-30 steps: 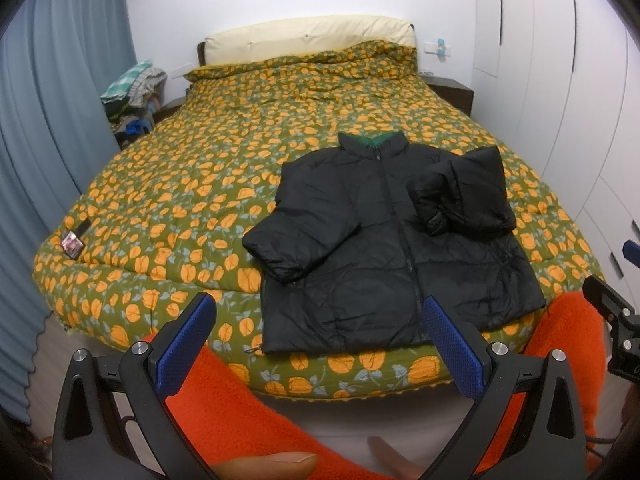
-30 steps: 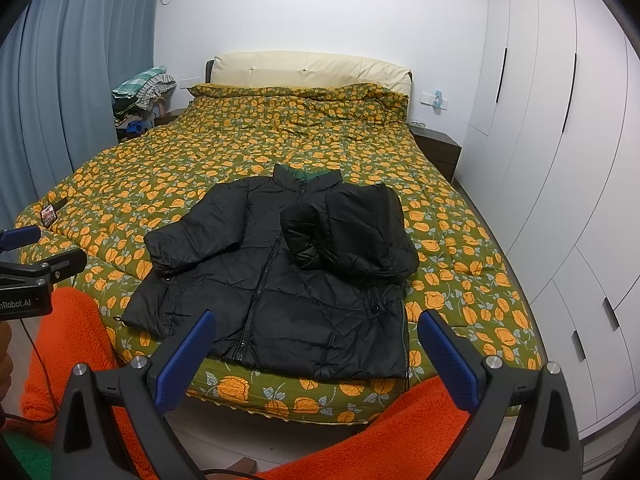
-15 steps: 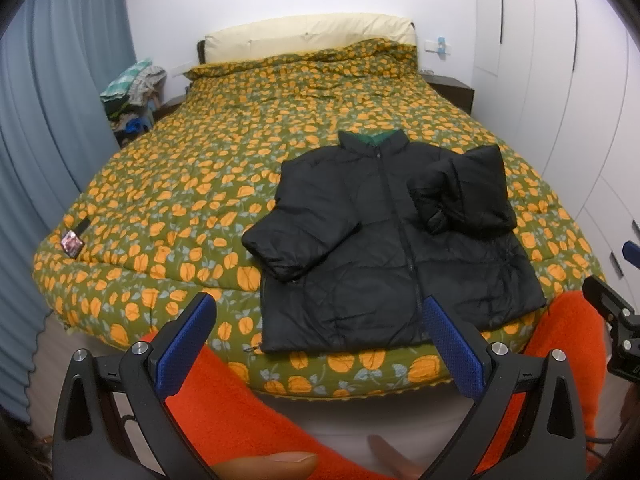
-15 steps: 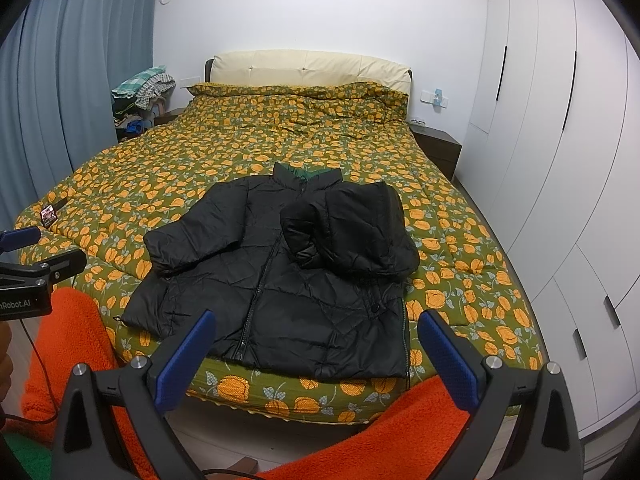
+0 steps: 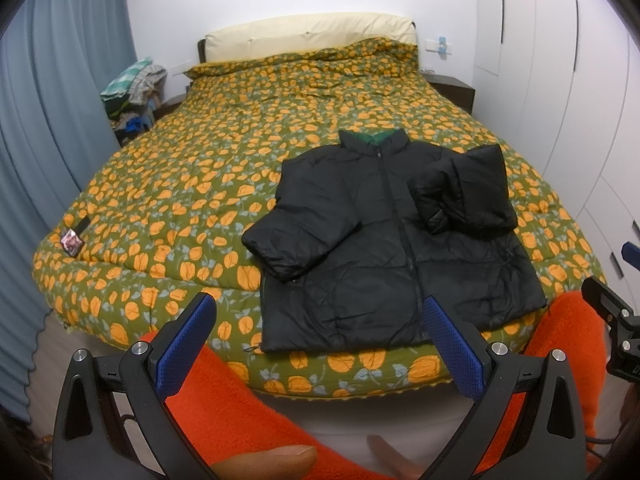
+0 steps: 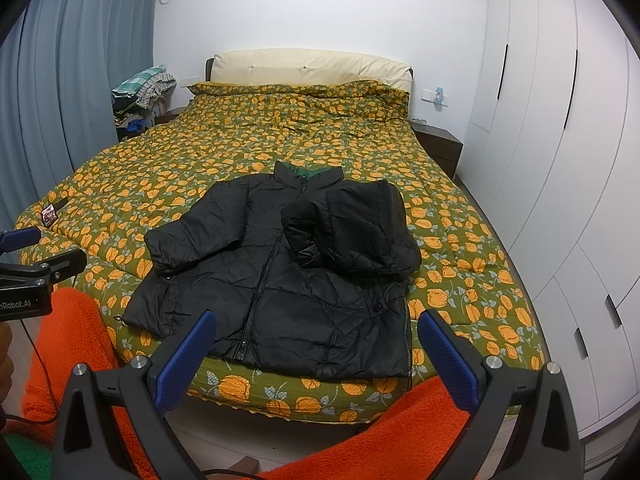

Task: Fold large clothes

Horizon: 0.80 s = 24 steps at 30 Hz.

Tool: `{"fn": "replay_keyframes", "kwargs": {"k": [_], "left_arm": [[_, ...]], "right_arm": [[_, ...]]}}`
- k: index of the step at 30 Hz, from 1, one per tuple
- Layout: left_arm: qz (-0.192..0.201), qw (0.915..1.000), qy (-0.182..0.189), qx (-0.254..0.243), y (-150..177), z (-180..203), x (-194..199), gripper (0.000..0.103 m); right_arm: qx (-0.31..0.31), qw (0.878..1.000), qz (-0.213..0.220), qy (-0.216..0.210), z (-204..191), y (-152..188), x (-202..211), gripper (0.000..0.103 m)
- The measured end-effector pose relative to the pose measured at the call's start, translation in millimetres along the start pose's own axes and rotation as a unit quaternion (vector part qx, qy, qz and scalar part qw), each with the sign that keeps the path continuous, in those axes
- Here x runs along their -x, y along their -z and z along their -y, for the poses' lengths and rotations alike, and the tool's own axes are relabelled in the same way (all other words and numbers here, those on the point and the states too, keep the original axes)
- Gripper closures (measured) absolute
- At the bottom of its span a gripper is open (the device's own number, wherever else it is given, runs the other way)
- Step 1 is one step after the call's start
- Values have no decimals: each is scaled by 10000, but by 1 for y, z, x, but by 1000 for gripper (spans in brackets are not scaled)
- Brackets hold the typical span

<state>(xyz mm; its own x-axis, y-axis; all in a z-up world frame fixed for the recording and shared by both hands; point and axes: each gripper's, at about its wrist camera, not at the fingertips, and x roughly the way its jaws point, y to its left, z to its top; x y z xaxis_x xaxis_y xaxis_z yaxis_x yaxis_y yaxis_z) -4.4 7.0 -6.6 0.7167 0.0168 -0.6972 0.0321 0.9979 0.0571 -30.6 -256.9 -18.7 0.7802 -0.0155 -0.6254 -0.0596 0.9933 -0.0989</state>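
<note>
Both hand-held grippers point(image 5: 318, 320) point(image 6: 316, 338) gape before puffy quilted jacket point(image 5: 384, 240).

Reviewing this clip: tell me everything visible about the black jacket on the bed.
The black jacket is a quilted puffer, slightly shiny, zipped closed, with green lining showing at its collar. It lies front-up, flat on the floral duvet near the foot edge, collar toward the headboard. One sleeve is folded across its chest; the other angles outward. Neither hand-held gripper touches it.

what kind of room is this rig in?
A home bedroom, most likely: a large bed with an orange-flowered green quilt and cream padded headboard, white built-in wardrobes, and a dark wooden nightstand.
</note>
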Motion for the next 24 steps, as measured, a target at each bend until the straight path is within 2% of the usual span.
{"fn": "replay_keyframes", "kwargs": {"k": [24], "left_arm": [[-11,10000,-2,-4,1,0,-1,0]], "right_arm": [[2,10000,-37,-50,1,0,-6,1]]}}
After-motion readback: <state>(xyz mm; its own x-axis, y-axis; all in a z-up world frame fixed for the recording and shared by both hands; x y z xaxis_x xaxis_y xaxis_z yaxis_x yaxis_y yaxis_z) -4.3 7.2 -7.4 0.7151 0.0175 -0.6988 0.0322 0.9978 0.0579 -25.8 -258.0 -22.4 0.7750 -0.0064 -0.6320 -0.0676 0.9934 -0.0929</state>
